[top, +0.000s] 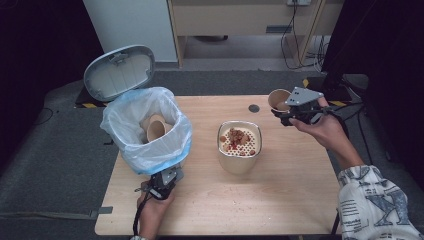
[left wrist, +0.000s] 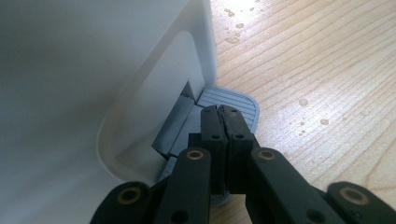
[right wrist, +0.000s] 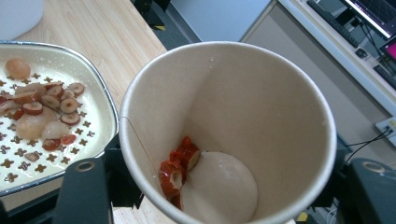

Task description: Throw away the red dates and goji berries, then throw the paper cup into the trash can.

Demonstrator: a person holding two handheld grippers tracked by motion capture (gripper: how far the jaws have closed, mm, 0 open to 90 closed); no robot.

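High view: the left gripper point(top: 164, 183) pressed the bin point(top: 145, 131) pedal near the table's left edge; the right gripper point(top: 295, 111) held a paper cup point(top: 278, 99) at far right.

Left gripper view: jaws fully closed, empty, on the pedal point(left wrist: 233, 103).

Right gripper view: jaws clamped the cup point(right wrist: 229, 130), fruit slices point(right wrist: 180, 168) clinging inside. Advisable: tip over the strainer point(right wrist: 56, 116), tap residue loose.

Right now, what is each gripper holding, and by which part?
The right gripper clamps a tan paper cup by its side wall, near the rim. The left gripper is shut, holding nothing, tips resting on the white bin's grey foot pedal.
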